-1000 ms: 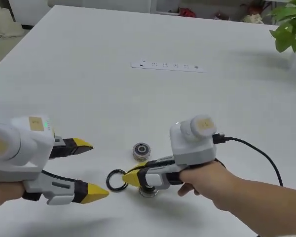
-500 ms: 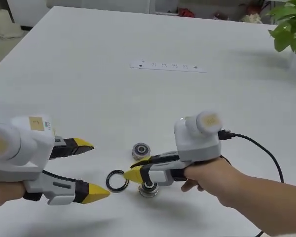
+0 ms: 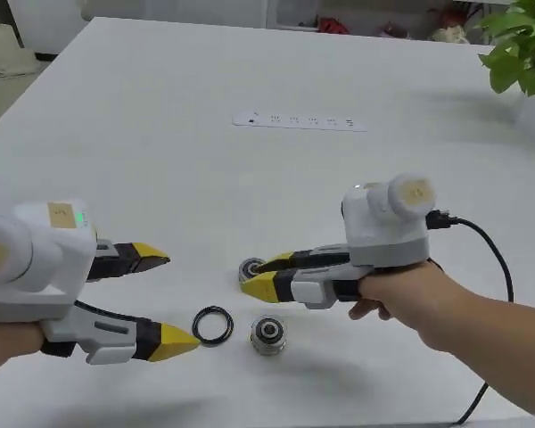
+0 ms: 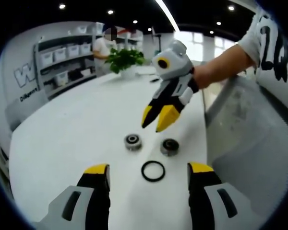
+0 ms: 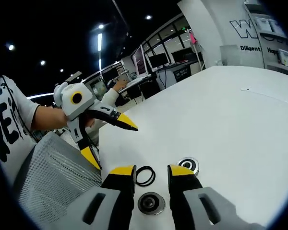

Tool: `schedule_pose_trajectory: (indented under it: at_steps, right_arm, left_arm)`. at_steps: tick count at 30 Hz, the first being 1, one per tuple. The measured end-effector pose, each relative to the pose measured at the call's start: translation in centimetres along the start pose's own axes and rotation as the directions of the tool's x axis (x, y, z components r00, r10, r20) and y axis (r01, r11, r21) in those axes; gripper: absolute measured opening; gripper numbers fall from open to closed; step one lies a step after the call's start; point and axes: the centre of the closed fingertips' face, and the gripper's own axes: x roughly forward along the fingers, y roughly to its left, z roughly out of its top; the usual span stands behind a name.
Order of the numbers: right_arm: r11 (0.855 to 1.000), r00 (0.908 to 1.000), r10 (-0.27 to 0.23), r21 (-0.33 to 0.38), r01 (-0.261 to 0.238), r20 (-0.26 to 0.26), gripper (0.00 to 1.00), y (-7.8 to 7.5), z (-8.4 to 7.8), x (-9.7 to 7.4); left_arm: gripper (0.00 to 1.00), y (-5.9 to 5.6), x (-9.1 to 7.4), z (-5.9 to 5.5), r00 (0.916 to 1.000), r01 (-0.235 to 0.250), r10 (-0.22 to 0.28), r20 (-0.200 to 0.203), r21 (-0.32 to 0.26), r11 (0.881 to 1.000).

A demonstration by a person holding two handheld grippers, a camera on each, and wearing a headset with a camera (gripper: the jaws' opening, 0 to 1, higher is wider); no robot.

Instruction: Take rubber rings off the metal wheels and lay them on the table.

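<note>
A white table [image 3: 143, 125] is seen, with a power strip [image 3: 299, 120] far behind. One rubber ring [image 3: 213, 324] lies flat near the bare wheel [image 3: 268, 333]. The second wheel [image 4: 133, 142], its ring judged not yet removed, stands just beyond. The left gripper [image 3: 171, 300] is held wide open and empty. The right gripper [image 3: 266, 275] is parted narrowly, empty, over this wheel. The wheel should be pinned while the ring's edge is pinched and rolled off.

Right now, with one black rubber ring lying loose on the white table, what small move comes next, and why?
Probably lower the right gripper onto the farther round metal wheel, which seems to carry a dark ring; the nearer wheel looks bare beside the loose black rubber ring.
</note>
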Motion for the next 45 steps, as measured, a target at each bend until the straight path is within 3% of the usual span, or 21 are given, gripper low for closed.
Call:
schedule_pose_trajectory:
  at_steps: [15, 27, 36, 45]
  right_arm:
    - [0.994, 0.9982, -0.051, -0.097, 0.054, 0.034, 0.4, -0.6, 0.1, -3.9]
    - [0.978, 0.994, -0.109, -0.177, 0.108, 0.006, 0.56, -1.6, -2.0, -6.6]
    - [0.954, 0.9847, -0.167, -0.26, 0.148, -0.051, 0.63, -2.6, -4.4, -7.7]
    - [0.949, 0.9829, -0.174, -0.276, 0.151, -0.061, 0.67, -2.9, -4.9, -7.7]
  left_arm:
    - [0.67, 0.2, -0.4, 0.8, 0.9998, -0.005, 0.005, 0.017, 0.013, 1.0]
    - [0.69, 0.3, -0.7, 0.8, 0.9998, -0.011, 0.011, 0.019, 0.011, 1.0]
    - [0.71, 0.2, -0.6, 0.6, 0.9999, -0.01, 0.01, 0.012, 0.019, 1.0]
    - [0.74, 0.2, -0.5, 0.5, 0.9999, -0.01, 0.01, 0.013, 0.018, 1.0]
